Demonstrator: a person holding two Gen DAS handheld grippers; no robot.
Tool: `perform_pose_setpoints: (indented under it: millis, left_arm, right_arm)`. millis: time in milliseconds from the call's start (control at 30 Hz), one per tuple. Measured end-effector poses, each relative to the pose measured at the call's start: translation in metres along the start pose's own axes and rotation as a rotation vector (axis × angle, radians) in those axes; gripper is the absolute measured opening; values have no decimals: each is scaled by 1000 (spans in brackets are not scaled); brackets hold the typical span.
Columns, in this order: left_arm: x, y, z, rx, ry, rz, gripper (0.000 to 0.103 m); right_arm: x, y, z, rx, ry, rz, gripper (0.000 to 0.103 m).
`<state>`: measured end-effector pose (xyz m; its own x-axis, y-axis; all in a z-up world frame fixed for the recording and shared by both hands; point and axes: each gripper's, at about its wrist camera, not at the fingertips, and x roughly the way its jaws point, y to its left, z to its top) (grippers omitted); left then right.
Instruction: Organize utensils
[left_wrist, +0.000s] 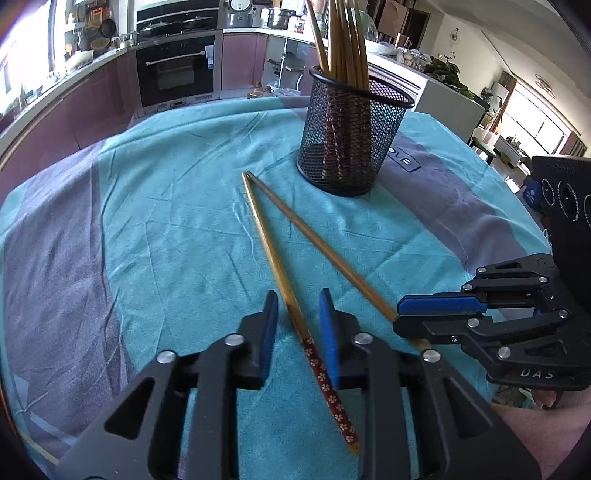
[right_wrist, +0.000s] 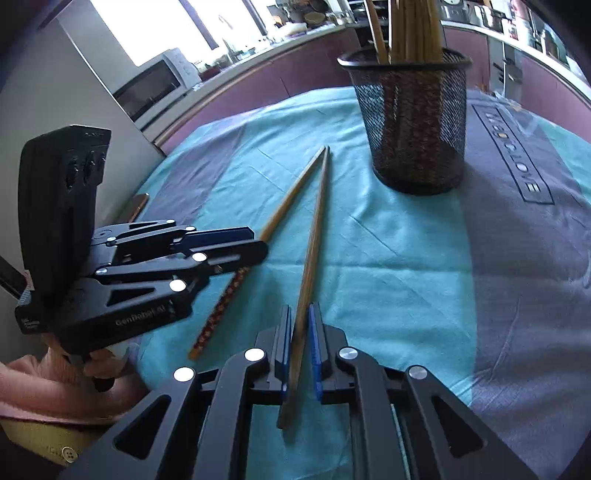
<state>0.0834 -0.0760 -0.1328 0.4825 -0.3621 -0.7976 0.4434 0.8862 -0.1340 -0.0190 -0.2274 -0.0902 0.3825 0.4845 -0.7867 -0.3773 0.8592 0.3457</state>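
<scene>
- The mesh cup (left_wrist: 351, 136) stands upright on the teal and grey cloth (left_wrist: 166, 221), at about one o'clock in the left wrist view. It already holds a bundle of chopsticks (left_wrist: 343, 40), so it is probably where the loose ones are meant to go.
- Two chopsticks lie outside the cup, their thin tips touching near its base and their thick ends spread apart toward the person, like a narrow V.
- The flowered chopstick (left_wrist: 291, 295) lies flat on the cloth, running from eleven o'clock down to five o'clock in the left view. Its red patterned handle end passes between the fingers of the left gripper (left_wrist: 297, 332).
- The left gripper is only partly open, with a gap visible on both sides of the stick; the pads do not press it. It straddles the stick, likely lining up for a pinch.
- The plain chopstick (right_wrist: 314, 240) is clamped in the right gripper (right_wrist: 299, 354), whose jaws are drawn narrow on its thick end. The stick points toward twelve o'clock in the right view, with its tip still down by the other tip.
- The cup sits at one o'clock from the right gripper, well apart, so the held stick would need lifting and tipping upright to drop in.
</scene>
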Motion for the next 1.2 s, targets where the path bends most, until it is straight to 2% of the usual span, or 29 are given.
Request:
perform_pose_setpoints:
  millis: [300,833,1200]
  left_arm:
    - [0,1,4,7,-6,33,24]
    - [16,8,18,13,7,60,25]
    - [25,10,29,17,18,74,21]
  right_arm:
    - [7,-2,20,-17,-48,-49,22]
    - [37,5,47,-87,-51,-140,22]
    - [42,5,51,-103,-49,-153,19]
